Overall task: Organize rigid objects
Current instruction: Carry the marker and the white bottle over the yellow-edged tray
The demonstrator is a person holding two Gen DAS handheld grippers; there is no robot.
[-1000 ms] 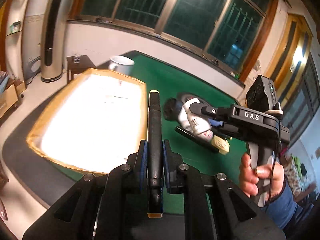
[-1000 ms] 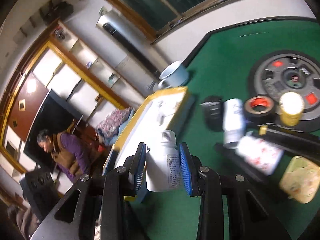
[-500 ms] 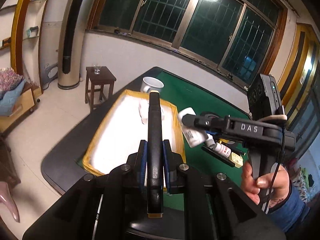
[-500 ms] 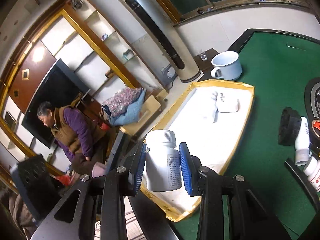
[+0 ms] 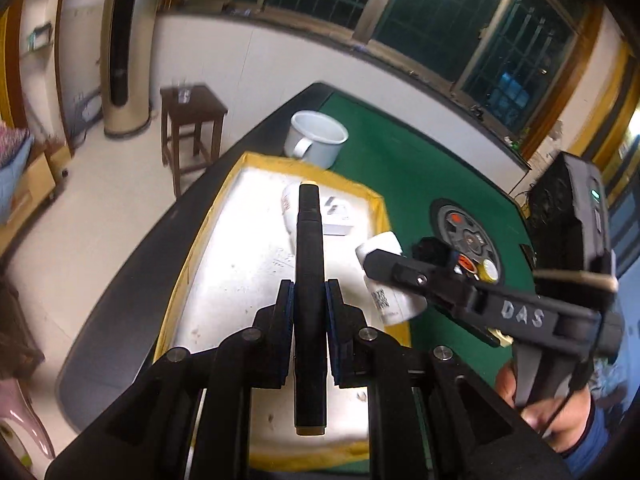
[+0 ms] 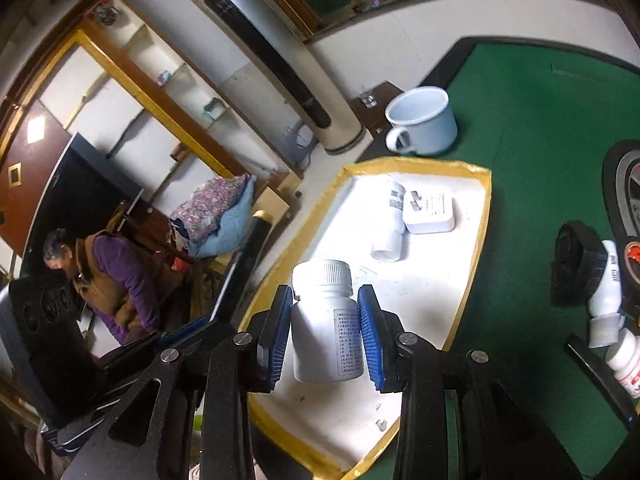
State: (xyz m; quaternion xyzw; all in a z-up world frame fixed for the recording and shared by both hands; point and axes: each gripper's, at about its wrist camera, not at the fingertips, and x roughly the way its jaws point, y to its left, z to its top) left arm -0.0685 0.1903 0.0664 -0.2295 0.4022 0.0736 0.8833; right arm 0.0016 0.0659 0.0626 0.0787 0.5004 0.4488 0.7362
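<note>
Green table, white tray (image 6: 472,216) beneath my jaws | left gripper (image 5: 309,312) clenched on black pen (image 5: 308,264) | right gripper (image 6: 326,332) grasping bottle (image 6: 324,320) | risk: both releasing together, items colliding or bouncing past rim

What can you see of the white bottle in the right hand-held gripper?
The white bottle is a small, opaque, plastic-looking jar with a ribbed white screw cap, which is on, and a block of fine dark print down its side. It stands upright between the blue pads of the right hand-held gripper, which press on its two sides. It hangs clear above the white tray with the yellow rim; nothing but the pads touches it. The left wrist view shows a square code on its label.
</note>
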